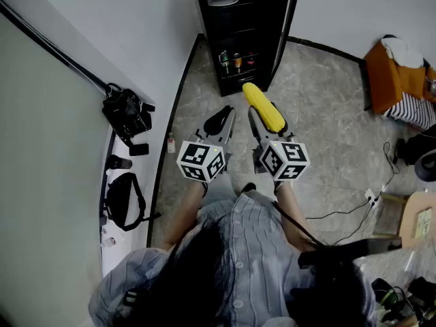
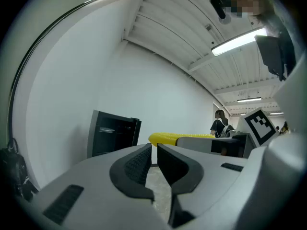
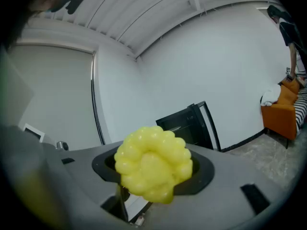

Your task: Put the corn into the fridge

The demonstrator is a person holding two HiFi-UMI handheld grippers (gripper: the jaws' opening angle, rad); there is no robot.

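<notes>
A yellow corn cob (image 1: 263,107) sticks out forward from my right gripper (image 1: 267,119), which is shut on it; in the right gripper view its blunt end (image 3: 153,164) fills the space between the jaws. The black fridge (image 1: 245,33) stands ahead on the floor with its door (image 1: 287,19) swung open and bottles (image 1: 237,61) on a low shelf. It also shows in the left gripper view (image 2: 112,133) and behind the corn in the right gripper view (image 3: 187,126). My left gripper (image 1: 219,121) is level beside the right one, jaws together with nothing between them (image 2: 153,164).
Black bags (image 1: 126,114) lie along the white wall at left, with a small bottle (image 1: 171,144) by the skirting. An orange seat with clothes (image 1: 395,73) stands at the right. Cables (image 1: 354,210) run over the stone floor. A person (image 2: 220,123) stands far off.
</notes>
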